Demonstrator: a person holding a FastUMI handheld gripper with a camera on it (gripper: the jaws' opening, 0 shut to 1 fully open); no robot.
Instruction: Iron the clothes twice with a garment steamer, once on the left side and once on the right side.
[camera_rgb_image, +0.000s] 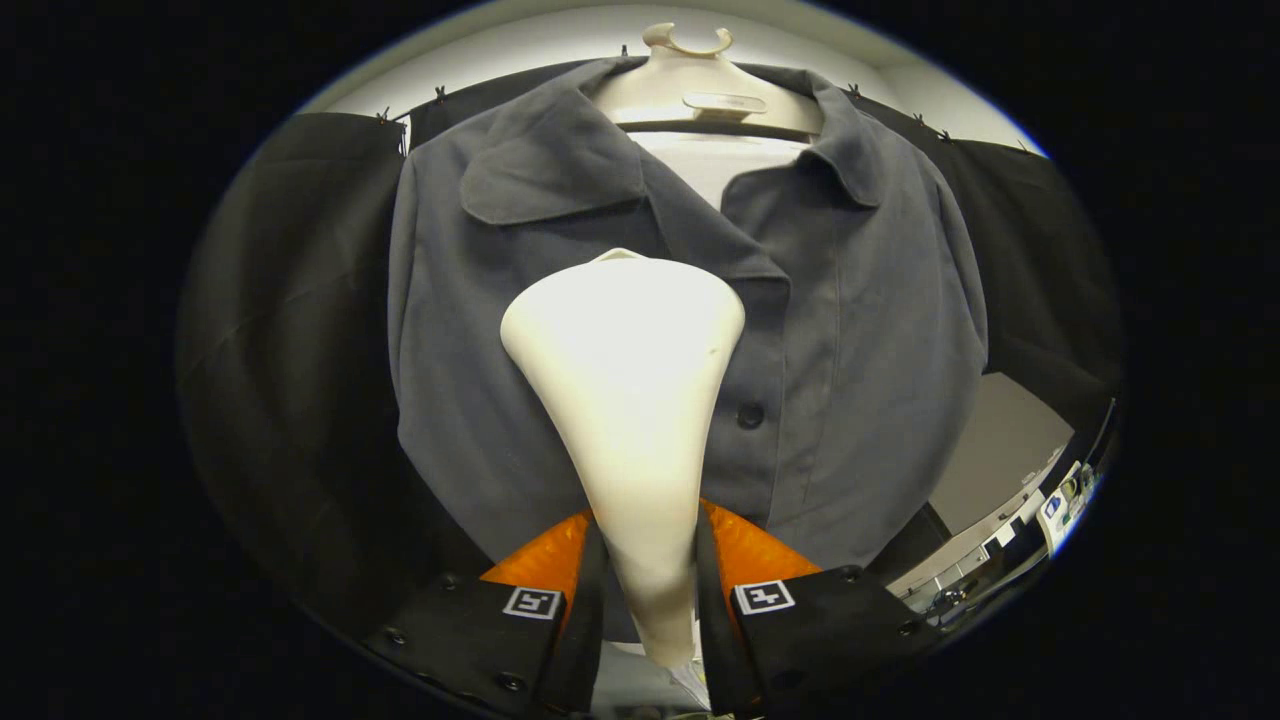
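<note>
A grey collared shirt (860, 330) hangs on a white hanger (700, 90) straight ahead of me, its front buttoned below an open collar. My gripper (648, 560) is shut on the narrow handle of a white garment steamer (630, 370). The steamer's wide head points up and away from me, toward the shirt's chest, just left of the button line. Whether the head touches the cloth is hidden by the steamer's own body.
Black cloth (290, 330) hangs behind the shirt on both sides, clipped to a rail near the top. To the lower right, past the shirt's hem, a pale wall and a cluttered desk (1010, 560) show.
</note>
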